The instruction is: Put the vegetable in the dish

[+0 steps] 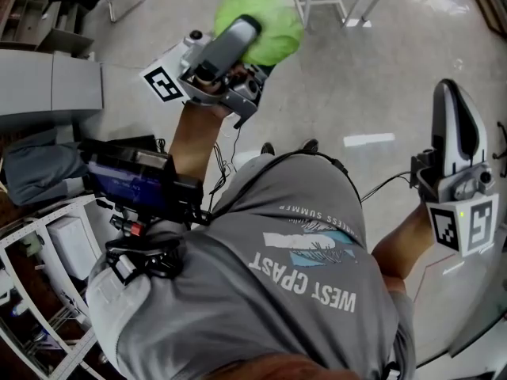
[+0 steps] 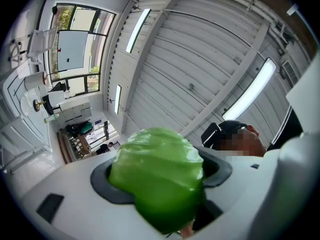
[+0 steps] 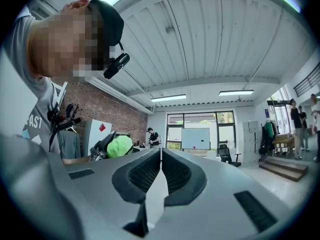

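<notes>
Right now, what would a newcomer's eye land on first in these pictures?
The bright green, round vegetable catches the eye first: it sits high in the head view, clamped in the left gripper held out over the pale floor. At the right edge, the right gripper is shut with nothing between its jaws. No dish shows in any view.

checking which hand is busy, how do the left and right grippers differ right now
The left gripper has its fingers spread wide and clamped on the green vegetable; the right gripper has its fingers pressed together with nothing between them. The left gripper points up at the ceiling; the right gripper points level, toward the far windows. Both are hand-held, and each carries a marker cube.
</notes>
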### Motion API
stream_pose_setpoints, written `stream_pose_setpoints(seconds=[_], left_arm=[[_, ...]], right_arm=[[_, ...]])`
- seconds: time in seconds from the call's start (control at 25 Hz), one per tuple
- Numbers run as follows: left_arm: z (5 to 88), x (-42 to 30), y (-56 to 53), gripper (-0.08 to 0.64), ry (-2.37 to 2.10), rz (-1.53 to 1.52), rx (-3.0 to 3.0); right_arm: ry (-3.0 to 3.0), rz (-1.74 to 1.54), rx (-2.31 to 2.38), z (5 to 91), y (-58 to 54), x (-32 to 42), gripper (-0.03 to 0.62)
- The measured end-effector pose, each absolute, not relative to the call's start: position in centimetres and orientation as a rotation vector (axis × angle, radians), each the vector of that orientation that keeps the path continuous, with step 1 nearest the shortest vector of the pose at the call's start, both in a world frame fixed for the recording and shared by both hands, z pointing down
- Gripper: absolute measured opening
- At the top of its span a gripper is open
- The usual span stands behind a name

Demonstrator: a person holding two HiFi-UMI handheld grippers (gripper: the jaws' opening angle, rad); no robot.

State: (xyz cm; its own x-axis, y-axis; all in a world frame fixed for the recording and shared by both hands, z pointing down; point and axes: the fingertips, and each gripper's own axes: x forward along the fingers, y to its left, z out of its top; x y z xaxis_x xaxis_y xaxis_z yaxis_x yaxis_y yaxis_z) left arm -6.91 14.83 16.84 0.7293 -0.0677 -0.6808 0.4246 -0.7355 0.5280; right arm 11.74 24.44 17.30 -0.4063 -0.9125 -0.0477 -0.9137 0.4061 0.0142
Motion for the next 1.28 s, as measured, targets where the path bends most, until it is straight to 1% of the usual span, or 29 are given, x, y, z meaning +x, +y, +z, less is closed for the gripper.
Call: stream_pose_setpoints(seconds=[0.24, 0.52, 0.88, 1.28], left_arm=[[19.6, -1.5, 11.3, 0.345, 0.198, -0.915, 2.268], [18.5, 0.0, 10.0, 0.345, 0.172, -0.904, 2.285], [18.2, -2.5, 4.2, 0.345, 0.190, -0.897, 2.262], [17.1, -7.2, -4.2, 0.345, 0.233, -0.889, 2.271]], right_arm=[[2.660, 0.093, -1.599, 19.6, 19.4, 16.7, 0.009], [2.642, 0.031, -1.567, 19.9, 17.8, 19.1, 0.008], [2.648, 0.017, -1.602, 19.4, 12.2, 16.2, 0.008], [2.624, 0.036, -1.681, 18.1, 4.1, 11.7, 0.009]])
